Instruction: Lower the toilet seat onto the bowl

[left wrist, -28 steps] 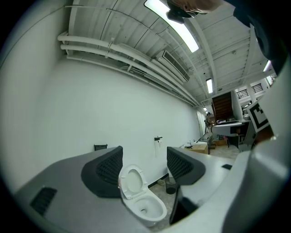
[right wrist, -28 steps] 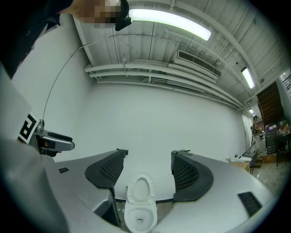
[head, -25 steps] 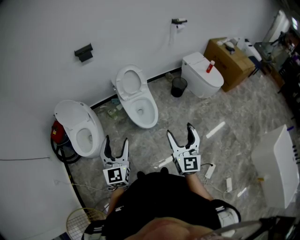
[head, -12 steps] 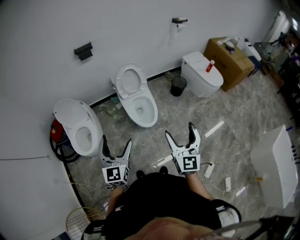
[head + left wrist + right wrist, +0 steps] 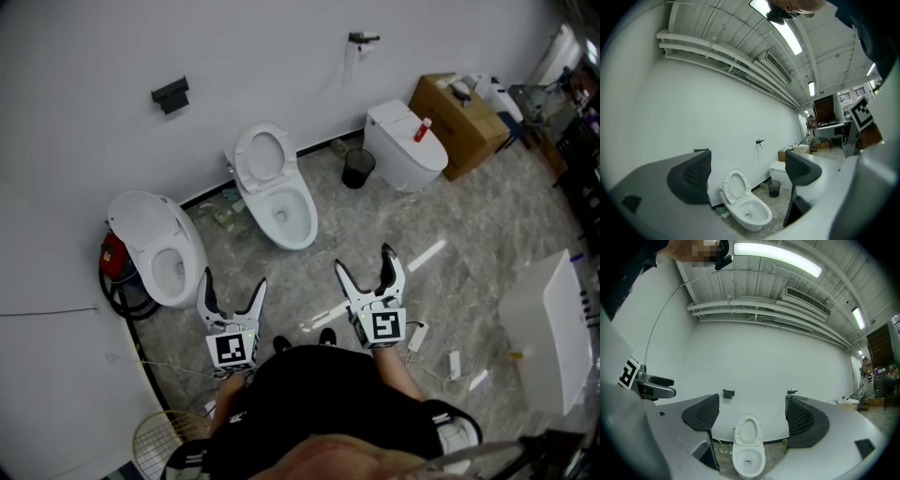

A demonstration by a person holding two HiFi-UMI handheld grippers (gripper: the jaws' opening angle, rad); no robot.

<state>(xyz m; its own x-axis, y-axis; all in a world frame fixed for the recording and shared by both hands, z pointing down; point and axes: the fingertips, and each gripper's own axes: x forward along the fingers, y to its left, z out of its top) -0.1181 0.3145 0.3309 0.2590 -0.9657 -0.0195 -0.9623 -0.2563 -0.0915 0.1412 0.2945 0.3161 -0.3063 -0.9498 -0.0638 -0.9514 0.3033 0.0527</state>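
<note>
The left claw [image 5: 232, 281] stands wide open. Its jaws have just been opening and nothing is between them. Its own view looks through the gap at the middle toilet [image 5: 281, 202] across the floor [image 5: 469, 234]. The right claw [image 5: 364, 259] is just as wide, its jaws also just opening, and it holds nothing. Its view frames the same toilet between its pads. Both claws point level toward the wall [image 5: 281, 66], side by side and apart, in front of the person's dark top [image 5: 319, 403].

The seat [image 5: 261, 155] is well apart from both claws. It stands upright against the wall, lifted off the bowl [image 5: 289, 217], which lies open below it.

Left of this toilet is the left toilet [image 5: 155, 248], its lid up, with a red thing [image 5: 112, 258] and a black hose just beside it at the wall. On the other side stands the right toilet [image 5: 405, 145], closed, with a red bottle [image 5: 421, 132] on top. A dark bin [image 5: 357, 172] sits between the middle and right toilets, near the wall. A box [image 5: 459, 127] stands just beside the right toilet on its far side.

On the wall, a black holder [image 5: 170, 97] hangs above the gap between the left and middle toilets, and a small fitting [image 5: 361, 38] sits further right. A racket [image 5: 169, 442] lies on the floor at the person's left.
</note>
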